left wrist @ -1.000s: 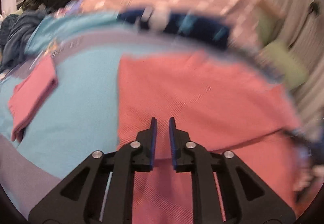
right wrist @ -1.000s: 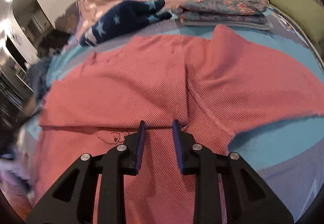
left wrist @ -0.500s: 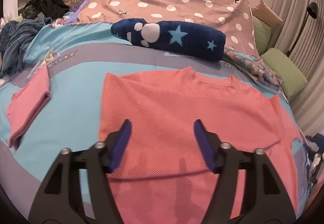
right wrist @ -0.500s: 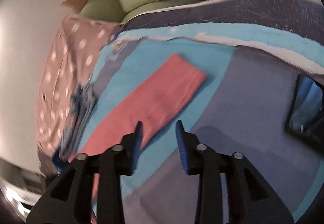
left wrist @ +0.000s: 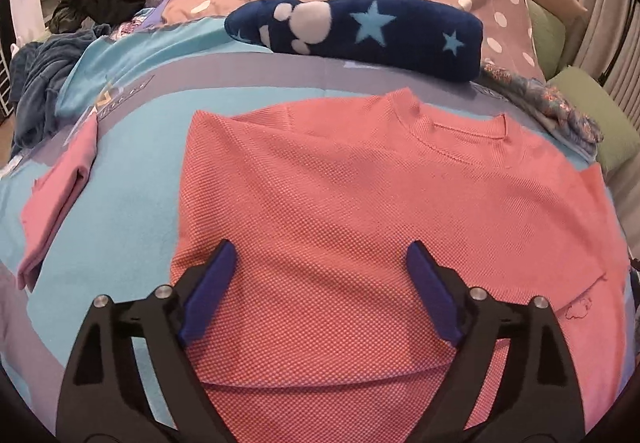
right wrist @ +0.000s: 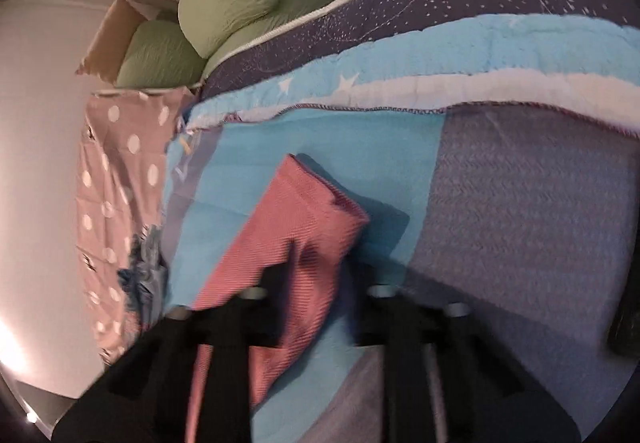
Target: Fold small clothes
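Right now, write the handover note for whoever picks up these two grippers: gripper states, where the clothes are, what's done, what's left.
Left gripper: open wide, empty, poised over the coral shirt.
Right gripper: open, blurred, at the shirt's sleeve with nothing gripped.
Shirt lies flat on the blue-and-grey blanket, collar toward the navy star plush; one side edge looks folded in, and the hem shows a fold line.
A folded pink garment sits to the left, apparently finished.
Left: fold the spread sleeve inward, then fold the body and set it aside.
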`<action>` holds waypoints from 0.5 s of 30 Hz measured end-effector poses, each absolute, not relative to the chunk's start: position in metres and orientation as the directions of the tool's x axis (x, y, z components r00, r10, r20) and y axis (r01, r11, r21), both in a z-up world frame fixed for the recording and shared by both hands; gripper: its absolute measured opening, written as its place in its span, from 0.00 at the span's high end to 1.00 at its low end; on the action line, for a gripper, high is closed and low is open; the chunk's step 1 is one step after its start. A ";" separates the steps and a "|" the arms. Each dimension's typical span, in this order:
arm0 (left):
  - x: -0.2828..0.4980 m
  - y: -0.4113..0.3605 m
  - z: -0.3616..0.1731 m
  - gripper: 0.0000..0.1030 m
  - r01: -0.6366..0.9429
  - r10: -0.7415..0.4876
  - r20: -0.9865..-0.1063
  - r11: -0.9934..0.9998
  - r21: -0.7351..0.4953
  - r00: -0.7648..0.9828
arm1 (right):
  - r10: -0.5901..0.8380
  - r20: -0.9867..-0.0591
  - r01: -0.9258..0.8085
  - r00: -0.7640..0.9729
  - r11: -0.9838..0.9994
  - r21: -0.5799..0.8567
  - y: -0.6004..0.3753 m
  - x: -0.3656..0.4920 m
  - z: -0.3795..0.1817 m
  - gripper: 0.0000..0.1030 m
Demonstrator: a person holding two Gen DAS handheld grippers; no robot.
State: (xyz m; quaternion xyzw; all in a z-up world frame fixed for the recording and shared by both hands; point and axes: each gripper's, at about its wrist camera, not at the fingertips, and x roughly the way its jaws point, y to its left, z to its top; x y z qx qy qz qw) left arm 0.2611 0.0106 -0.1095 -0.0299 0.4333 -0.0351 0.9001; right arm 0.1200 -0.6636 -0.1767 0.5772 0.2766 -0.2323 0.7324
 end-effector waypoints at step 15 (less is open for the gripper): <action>0.251 0.048 -0.108 0.15 0.054 -0.302 -0.678 0.931 -0.361 0.670 | 0.508 -0.389 -0.034 0.768 0.639 0.768 -0.370 0.230 -0.019 0.96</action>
